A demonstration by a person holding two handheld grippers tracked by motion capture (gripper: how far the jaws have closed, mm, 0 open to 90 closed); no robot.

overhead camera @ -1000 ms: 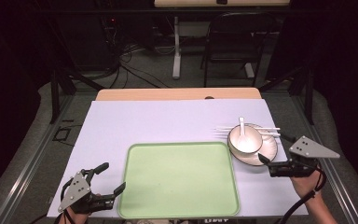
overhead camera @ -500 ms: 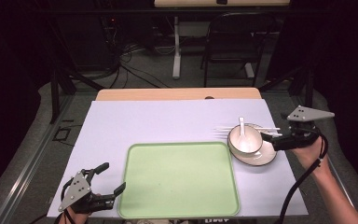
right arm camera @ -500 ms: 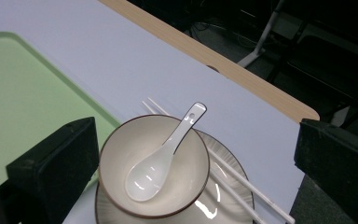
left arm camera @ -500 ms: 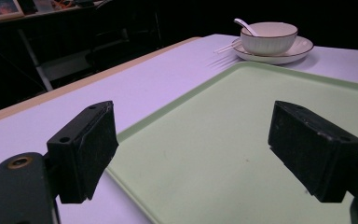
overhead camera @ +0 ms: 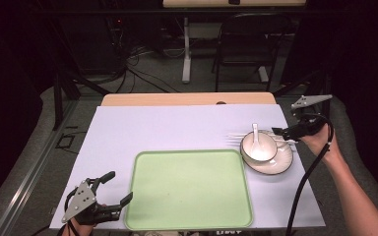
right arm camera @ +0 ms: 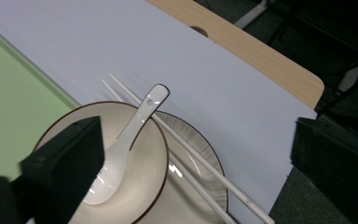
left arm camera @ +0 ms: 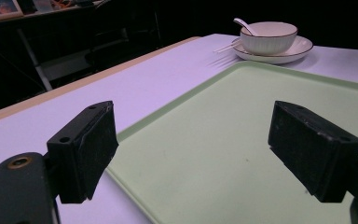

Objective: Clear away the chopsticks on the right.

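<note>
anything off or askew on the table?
Nothing spilled or damaged. The spoon sits in the bowl, which stands on the plate; the chopsticks lie across the plate's rim beside the bowl. The tray is bare.

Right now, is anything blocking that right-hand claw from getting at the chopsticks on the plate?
Nothing visible. The right gripper hangs open above the chopsticks, which lie bare across the plate beside the bowl.

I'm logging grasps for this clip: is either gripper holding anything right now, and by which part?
Nothing is held. The right gripper hangs open over the white ceramic bowl; the left gripper is open beside the pale green plastic tray.
</note>
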